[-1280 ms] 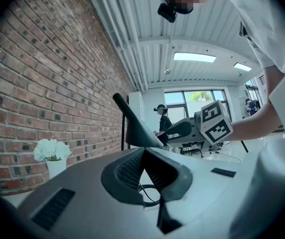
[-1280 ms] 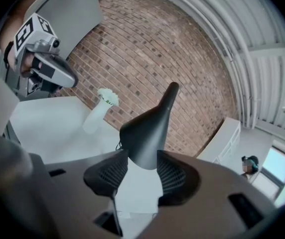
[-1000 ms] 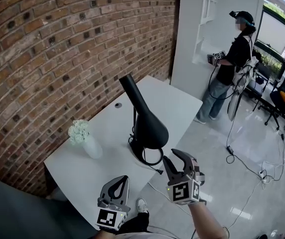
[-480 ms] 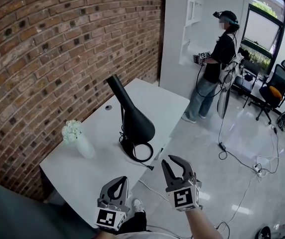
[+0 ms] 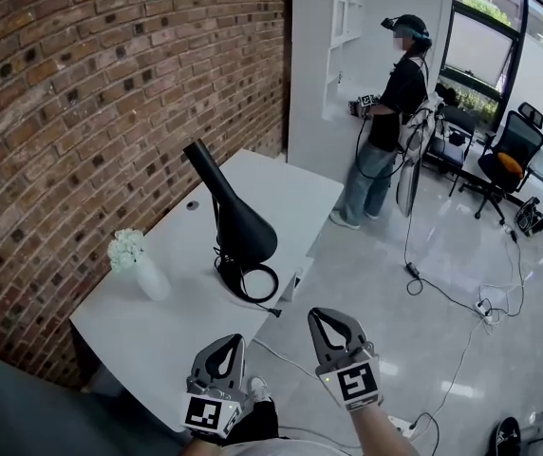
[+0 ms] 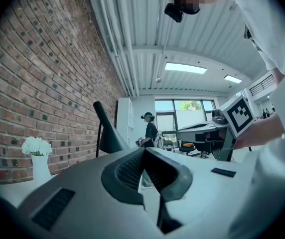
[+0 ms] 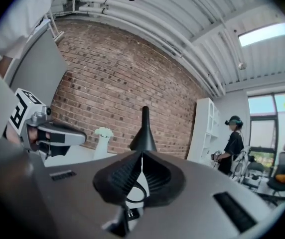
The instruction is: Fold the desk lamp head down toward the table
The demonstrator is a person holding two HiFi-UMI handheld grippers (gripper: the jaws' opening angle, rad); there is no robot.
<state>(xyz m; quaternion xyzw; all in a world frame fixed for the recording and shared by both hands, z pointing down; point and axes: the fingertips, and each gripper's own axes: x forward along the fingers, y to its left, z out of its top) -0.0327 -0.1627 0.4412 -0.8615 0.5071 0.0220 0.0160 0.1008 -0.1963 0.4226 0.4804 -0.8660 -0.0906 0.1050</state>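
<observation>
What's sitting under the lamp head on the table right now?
Under the lamp head lies a black loop on the white table, apparently cord. Where it joins the lamp is hidden by the head.

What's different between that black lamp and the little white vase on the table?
The lamp is black; the vase is white. The lamp stands much taller than the vase. The lamp tilts, its narrow end pointing up toward the brick wall, while the vase stands upright. The lamp trails a looped cable; the vase holds white flowers. Both sit on the white table.
</observation>
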